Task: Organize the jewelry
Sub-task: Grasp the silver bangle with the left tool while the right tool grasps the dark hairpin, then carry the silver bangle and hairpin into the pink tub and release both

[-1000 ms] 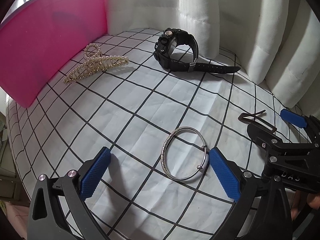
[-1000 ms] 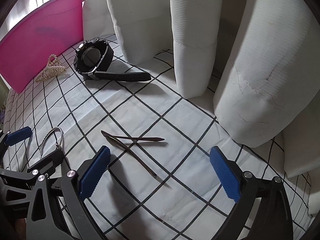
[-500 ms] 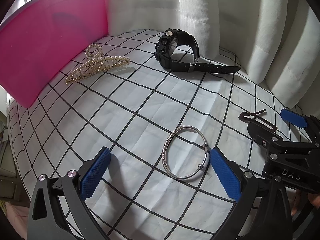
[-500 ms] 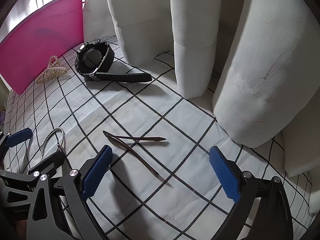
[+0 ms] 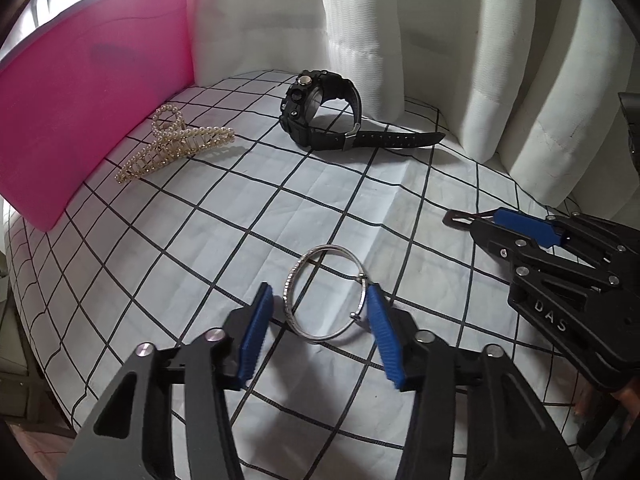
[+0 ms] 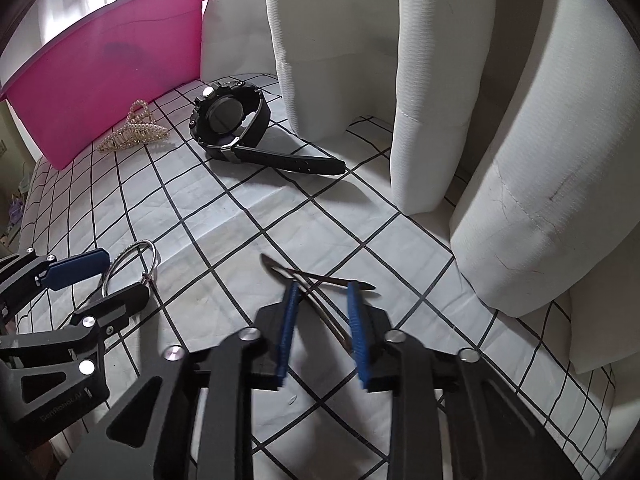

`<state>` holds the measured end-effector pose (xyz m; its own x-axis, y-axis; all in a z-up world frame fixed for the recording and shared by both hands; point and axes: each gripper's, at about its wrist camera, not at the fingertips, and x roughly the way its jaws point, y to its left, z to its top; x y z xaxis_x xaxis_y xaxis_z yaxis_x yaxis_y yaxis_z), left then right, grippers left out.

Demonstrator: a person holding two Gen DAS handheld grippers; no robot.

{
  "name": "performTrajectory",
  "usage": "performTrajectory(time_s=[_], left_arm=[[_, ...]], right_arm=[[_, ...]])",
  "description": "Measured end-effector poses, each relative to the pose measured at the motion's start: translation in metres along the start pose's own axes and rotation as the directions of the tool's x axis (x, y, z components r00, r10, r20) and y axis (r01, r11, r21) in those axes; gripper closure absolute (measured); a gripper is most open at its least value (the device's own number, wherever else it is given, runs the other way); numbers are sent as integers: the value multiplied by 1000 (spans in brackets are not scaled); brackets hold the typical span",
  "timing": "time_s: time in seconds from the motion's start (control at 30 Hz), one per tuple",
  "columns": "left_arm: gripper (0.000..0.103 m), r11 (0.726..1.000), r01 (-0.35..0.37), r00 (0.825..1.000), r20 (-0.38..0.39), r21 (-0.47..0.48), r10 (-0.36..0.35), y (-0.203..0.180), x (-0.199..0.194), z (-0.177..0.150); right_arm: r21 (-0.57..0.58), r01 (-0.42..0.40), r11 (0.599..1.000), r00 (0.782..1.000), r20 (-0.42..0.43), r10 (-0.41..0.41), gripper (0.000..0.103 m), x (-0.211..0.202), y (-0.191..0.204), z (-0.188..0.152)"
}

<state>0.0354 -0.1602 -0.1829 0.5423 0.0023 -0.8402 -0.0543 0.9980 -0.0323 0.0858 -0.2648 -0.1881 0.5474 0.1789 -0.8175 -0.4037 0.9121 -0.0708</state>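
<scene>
Scene inspected from left to right. A pink plastic bin [image 5: 100, 92] is recorded at the far left, standing on a white cloth with a black grid [image 5: 200, 240]. Just beside the bin's wall a pearl-studded claw hair clip [image 5: 176, 148] is lying on the cloth. Further right, well apart from it, a black digital wristwatch [image 5: 316, 112] is resting on its side with the strap tail stretched out to the right.

In the near middle a silver bangle [image 5: 289, 292] is found between the blue pads of the left gripper [image 5: 319, 294]. Its jaws have just been closing. The right-hand pad [image 5: 384, 336] is seen touching the bangle at its clasp; the left-hand pad [image 5: 256, 328] is blurred at the opposite rim. In the right wrist view both fingers are seen against the ring, so the gripper is judged clamped on the bangle. The bangle is noted as tilted, and whether it is clear of the cloth cannot be told.

To the right a thin brown metal hair clip [image 6: 270, 264] is found between the pads of the right gripper [image 6: 323, 288]. The pads are blurred in its own view; in the left wrist view the fingers are seen drawn together on the clip, its tip protruding. Tall white padded folds [image 6: 520, 160] are recorded along the back and right
</scene>
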Motion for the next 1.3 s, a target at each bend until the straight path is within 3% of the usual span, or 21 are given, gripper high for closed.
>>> performTrajectory(time_s=[0.07, 0.47, 0.8, 1.1, 1.3], left_arm=[[61, 1000, 3, 1000, -6, 7, -3, 0, 0, 1], [62, 999, 27, 999, -28, -23, -27, 29, -11, 7], [62, 999, 47, 998, 35, 20, -48, 62, -54, 30], [62, 996, 54, 987, 150, 71, -65, 112, -123, 66], [62, 996, 64, 973, 217, 56, -75, 159, -159, 93]], right_arm=[[2, 19, 1000, 1000, 2, -19, 101, -1, 2, -1], [131, -41, 990, 999, 12, 40, 101, -21, -8, -12], [190, -49, 981, 998, 58, 39, 101, -74, 20, -4], [206, -54, 977, 989, 145, 24, 101, -134, 58, 33], [174, -67, 982, 975, 221, 27, 101, -165, 93, 75]])
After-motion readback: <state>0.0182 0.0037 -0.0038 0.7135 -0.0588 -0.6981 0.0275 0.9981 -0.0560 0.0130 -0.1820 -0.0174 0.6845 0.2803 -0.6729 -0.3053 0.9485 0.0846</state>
